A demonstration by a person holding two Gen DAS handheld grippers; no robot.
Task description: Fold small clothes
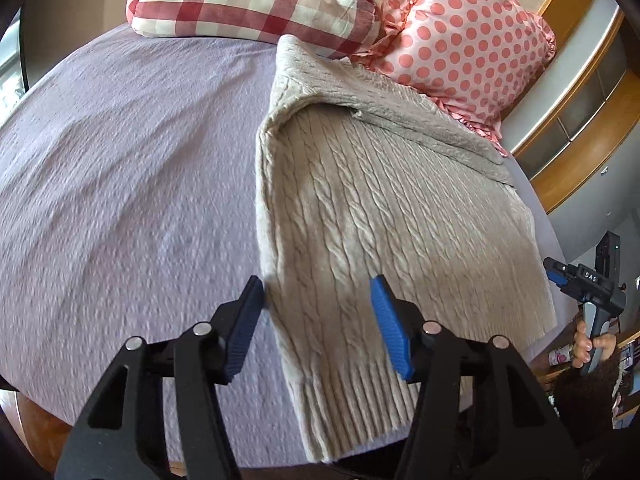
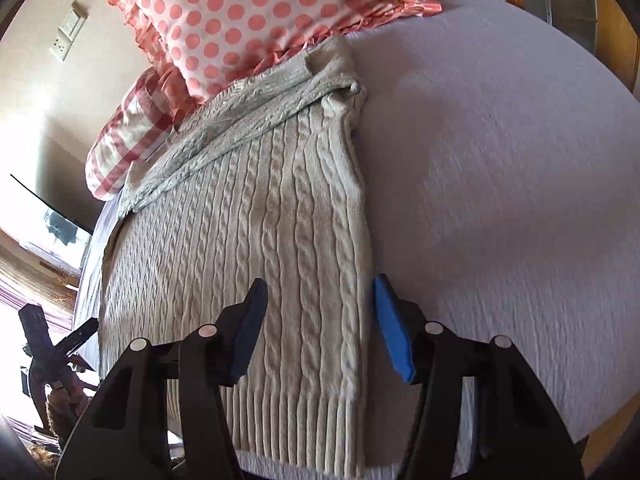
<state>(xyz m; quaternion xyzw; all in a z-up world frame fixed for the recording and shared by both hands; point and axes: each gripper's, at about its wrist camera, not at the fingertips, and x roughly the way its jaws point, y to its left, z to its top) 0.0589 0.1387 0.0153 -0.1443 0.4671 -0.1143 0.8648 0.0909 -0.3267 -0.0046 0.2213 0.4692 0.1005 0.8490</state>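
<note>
Cable-knit sweater (image 1: 384, 216) lies on the bedspread (image 1: 132, 184) between 2 spread claws.

A big bed fills most of the room, with a pale purple bedspread (image 1: 120, 168) that has a bumpy feel to it. At the head of the bed sit two pillows: a red and white checked pillow (image 1: 248, 0) and a pink pillow with big dots and a frilly edge (image 1: 468, 36). The wall (image 2: 44, 92) behind them is plain cream, with a white switch plate (image 2: 68, 32) on it (two or three pieces in a row). Bright sun pours in low on one side. On the other side there is light brown wooden furniture (image 1: 576, 128) with curved edges.
</note>
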